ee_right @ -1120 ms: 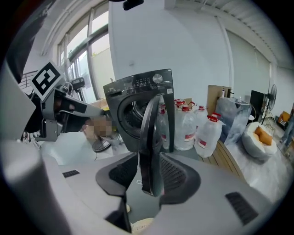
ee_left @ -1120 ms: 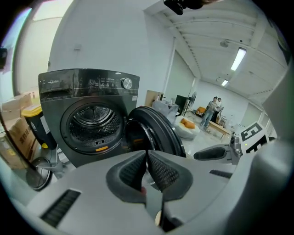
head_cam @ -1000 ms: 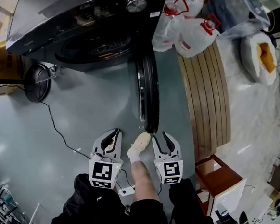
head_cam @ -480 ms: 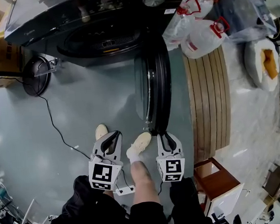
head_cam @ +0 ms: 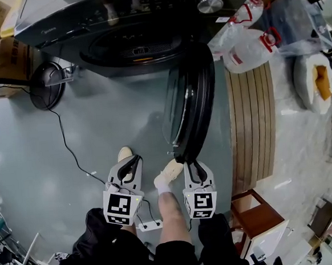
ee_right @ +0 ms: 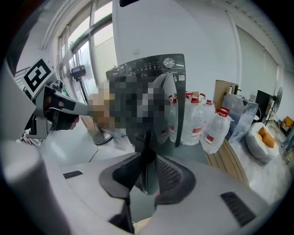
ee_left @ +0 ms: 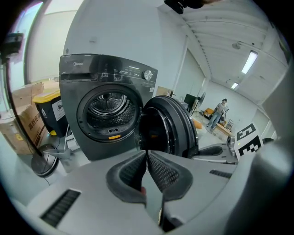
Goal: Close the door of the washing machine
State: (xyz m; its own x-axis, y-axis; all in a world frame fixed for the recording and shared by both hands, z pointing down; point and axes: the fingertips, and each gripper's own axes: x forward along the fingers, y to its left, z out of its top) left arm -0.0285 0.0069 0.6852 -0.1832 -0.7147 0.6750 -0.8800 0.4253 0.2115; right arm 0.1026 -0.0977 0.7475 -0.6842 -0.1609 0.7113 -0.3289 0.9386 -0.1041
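Observation:
The dark grey washing machine (head_cam: 134, 23) stands at the top of the head view, its drum mouth uncovered. Its round door (head_cam: 192, 104) hangs open, swung out toward me. My right gripper (head_cam: 190, 163) is at the door's near edge, and that rim (ee_right: 148, 137) sits between its pads. The jaws are opening slightly while still touching it. My left gripper (head_cam: 133, 160) hovers over the floor left of the door, shut on nothing, its pads (ee_left: 156, 170) meeting at the tips. The left gripper view looks at the drum (ee_left: 108, 108) and the door (ee_left: 167, 126).
Large water jugs (head_cam: 250, 42) and a slatted wooden bench (head_cam: 251, 122) lie right of the door. A floor fan (head_cam: 45, 90) with a trailing cable stands on the left, by cardboard boxes (head_cam: 0, 56). The person's shoes (head_cam: 170, 170) are between the grippers. A wooden box (head_cam: 255, 213) sits at the lower right.
Both grippers moved forward and lower toward the machine. The right gripper's jaws narrowed from wide open onto the door's near edge. The door now looks tilted in the head view.

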